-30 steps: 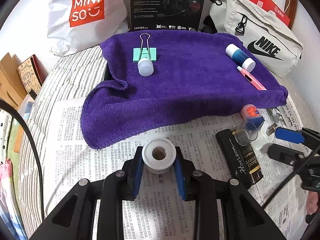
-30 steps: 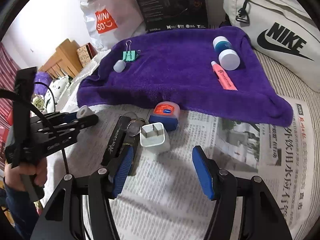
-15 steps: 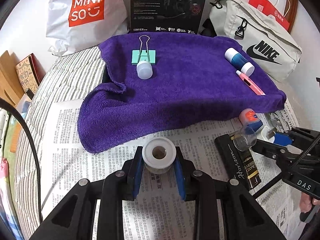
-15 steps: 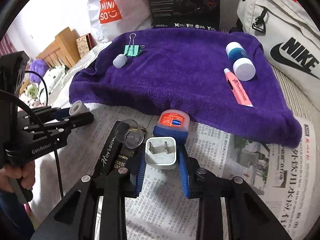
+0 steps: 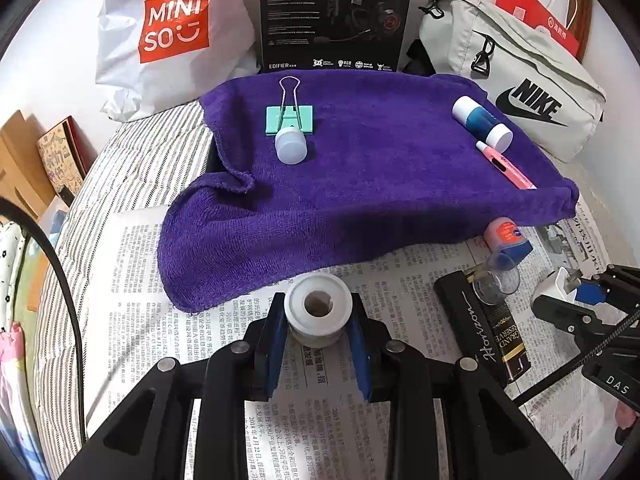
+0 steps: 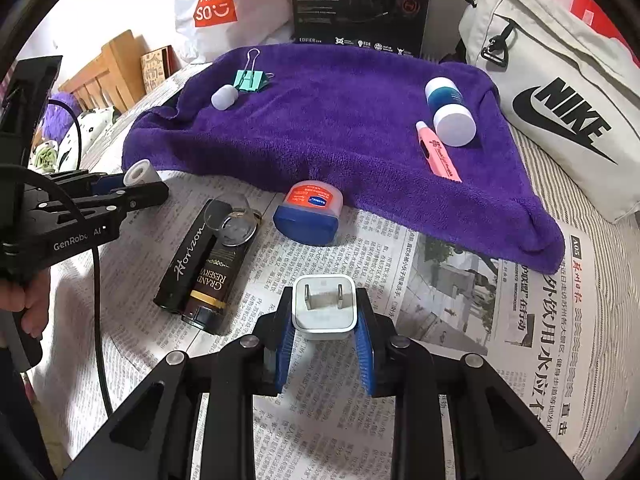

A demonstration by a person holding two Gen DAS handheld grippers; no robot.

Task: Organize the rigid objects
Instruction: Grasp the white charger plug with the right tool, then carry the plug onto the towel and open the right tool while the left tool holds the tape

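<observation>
Left gripper (image 5: pixel 318 334) fingers clamp a white tape roll (image 5: pixel 319 311) above newspaper (image 5: pixel 132 280), just before the purple towel (image 5: pixel 360 176). Right gripper (image 6: pixel 325 334) fingers clamp a white charger plug (image 6: pixel 324 306), near the towel's front edge, beside a blue jar (image 6: pixel 310 212).

Clamps a white charger (image 6: pixel 324 312) between the right gripper's (image 6: pixel 325 350) blue pads over newspaper (image 6: pixel 460 320), prongs facing forward, with a jar (image 6: pixel 309 213), black box (image 6: pixel 200 268) and purple towel (image 6: pixel 340 136) beyond.
</observation>
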